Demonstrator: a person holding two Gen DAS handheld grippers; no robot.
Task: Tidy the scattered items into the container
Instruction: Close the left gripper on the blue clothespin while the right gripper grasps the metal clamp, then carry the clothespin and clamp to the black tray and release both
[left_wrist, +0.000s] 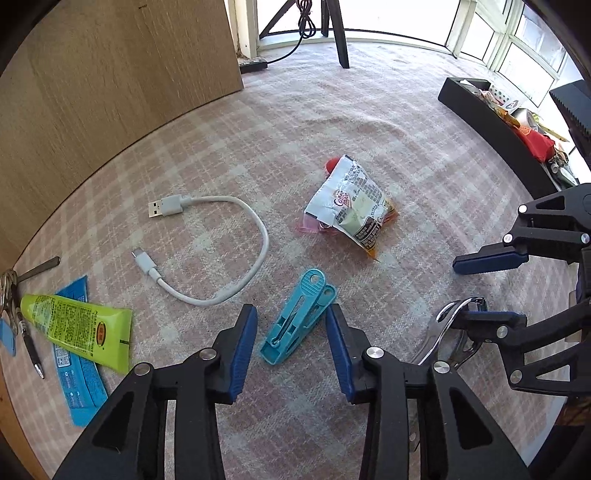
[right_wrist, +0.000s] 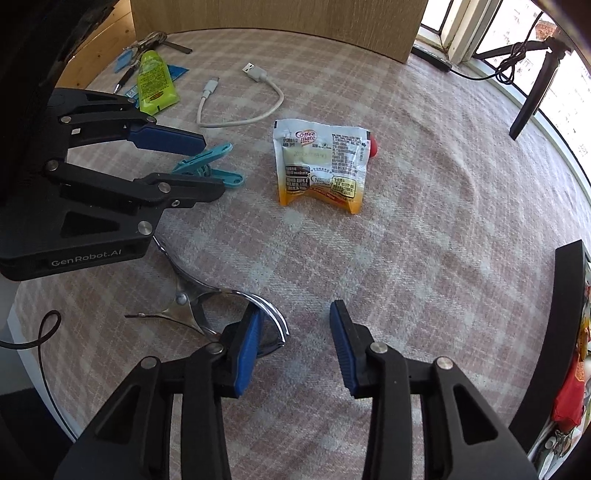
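My left gripper (left_wrist: 291, 317) is open, its fingers on either side of a teal clothes peg (left_wrist: 297, 317) lying on the checked cloth; jaws not closed on it. It shows from the side in the right wrist view (right_wrist: 210, 166), with the peg (right_wrist: 210, 164) between its fingers. My right gripper (right_wrist: 295, 328) is open and empty; a metal clamp (right_wrist: 207, 299) lies by its left finger. It also shows in the left wrist view (left_wrist: 469, 288). A Coffee-mate sachet (left_wrist: 354, 206) (right_wrist: 321, 162), a white USB cable (left_wrist: 221, 251) (right_wrist: 240, 99) and a green tube (left_wrist: 77, 328) (right_wrist: 155, 83) lie scattered.
A black container (left_wrist: 491, 122) (right_wrist: 554, 343) with several items stands at the right. A blue packet (left_wrist: 79, 384), a pen (left_wrist: 31, 347) and keys (left_wrist: 9, 291) lie at the far left. A wooden board (left_wrist: 110, 81) stands behind. Tripod legs (left_wrist: 340, 33) and a power strip (left_wrist: 253, 65) are at the back.
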